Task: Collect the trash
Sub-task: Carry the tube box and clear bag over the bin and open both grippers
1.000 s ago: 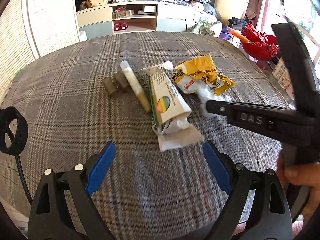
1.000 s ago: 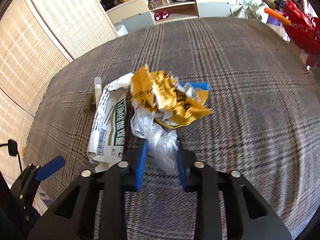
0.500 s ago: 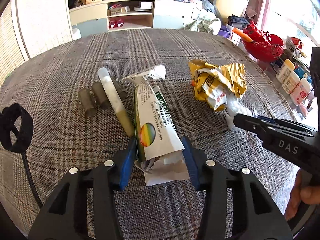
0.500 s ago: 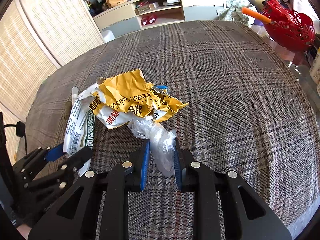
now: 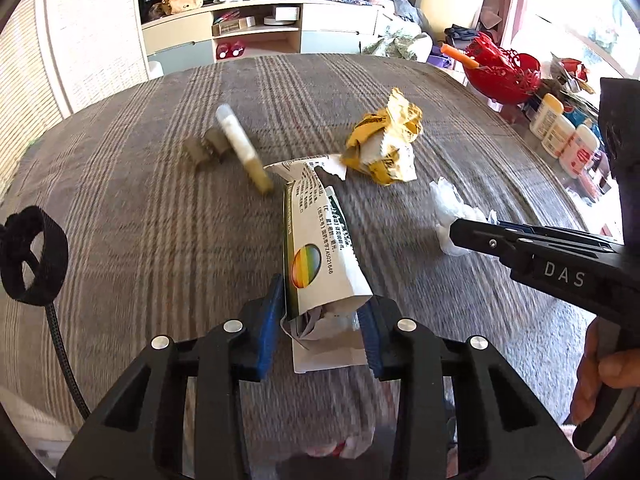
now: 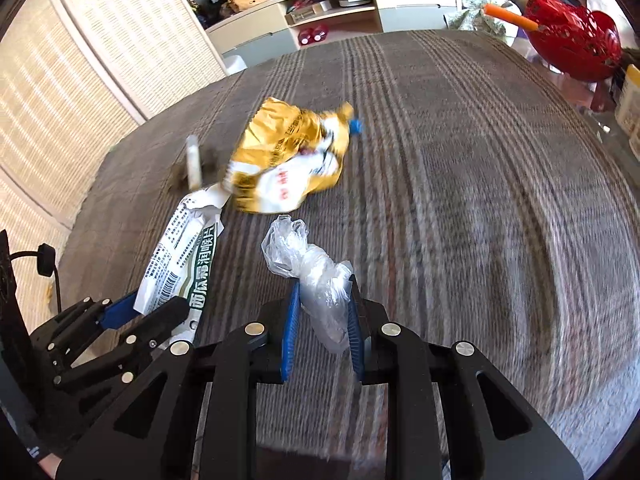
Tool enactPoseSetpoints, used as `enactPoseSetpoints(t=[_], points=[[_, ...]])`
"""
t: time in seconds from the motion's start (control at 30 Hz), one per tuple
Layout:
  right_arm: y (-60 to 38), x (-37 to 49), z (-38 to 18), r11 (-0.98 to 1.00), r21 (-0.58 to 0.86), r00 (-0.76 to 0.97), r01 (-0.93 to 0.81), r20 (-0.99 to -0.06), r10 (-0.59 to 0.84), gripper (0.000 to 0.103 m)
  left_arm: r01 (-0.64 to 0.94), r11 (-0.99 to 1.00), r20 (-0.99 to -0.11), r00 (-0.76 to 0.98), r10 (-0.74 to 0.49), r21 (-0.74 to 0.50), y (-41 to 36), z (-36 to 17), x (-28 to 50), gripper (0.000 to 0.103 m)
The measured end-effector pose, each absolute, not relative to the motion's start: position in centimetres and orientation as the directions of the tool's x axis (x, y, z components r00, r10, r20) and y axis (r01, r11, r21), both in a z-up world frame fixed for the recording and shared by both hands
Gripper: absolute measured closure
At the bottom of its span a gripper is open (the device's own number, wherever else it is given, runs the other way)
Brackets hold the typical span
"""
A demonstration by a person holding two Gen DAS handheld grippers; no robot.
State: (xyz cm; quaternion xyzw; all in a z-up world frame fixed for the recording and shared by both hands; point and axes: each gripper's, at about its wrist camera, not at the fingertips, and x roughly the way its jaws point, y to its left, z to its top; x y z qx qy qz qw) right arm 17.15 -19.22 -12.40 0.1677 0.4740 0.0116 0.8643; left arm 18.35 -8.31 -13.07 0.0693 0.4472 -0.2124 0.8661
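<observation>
Two handheld grippers work a bench covered in grey-brown plaid cloth (image 5: 140, 240) strewn with litter. The left gripper (image 5: 320, 320) has its jaws clenched on the near end of a crushed white-and-green paper carton (image 5: 316, 248), whose long axis runs straight away from the jaws. The right gripper (image 6: 322, 320) has its jaws grasping a crumpled clear plastic bag (image 6: 308, 264), which likewise trails forward from them. Ahead of both, ungrasped, lie a crumpled yellow foil wrapper (image 6: 288, 156), about equally near either gripper, and a slim white tube with a tan end (image 5: 242, 148) beside small brown cylinders (image 5: 206, 148), nearer the left. No bin is visible.
</observation>
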Motion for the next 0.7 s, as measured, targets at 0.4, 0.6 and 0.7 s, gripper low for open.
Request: enactPoseSetpoints(t=[0.4, 0.6, 0.7], points=[[-16.9, 11.3, -13.0, 0.937, 0.337, 0.564, 0.098, -0.794, 0.227, 0.080, 0.421, 0.903, -0.801, 0.513, -0.309, -0.079, -5.4, -13.2, 10.5, 0.070], [-16.1, 7.9, -13.8, 0.930, 0.359, 0.567, 0.083, -0.784, 0.252, 0.080, 0.416, 0.905, -0.791, 0.524, -0.316, -0.086, -4.0, -13.5, 6.1, 0.070], [-15.6, 6.5, -14.6, 0.929, 0.363, 0.558, 0.077, -0.788, 0.262, 0.080, 0.416, 0.905, -0.788, 0.525, -0.322, -0.093, -3.5, -13.9, 3.9, 0.070]])
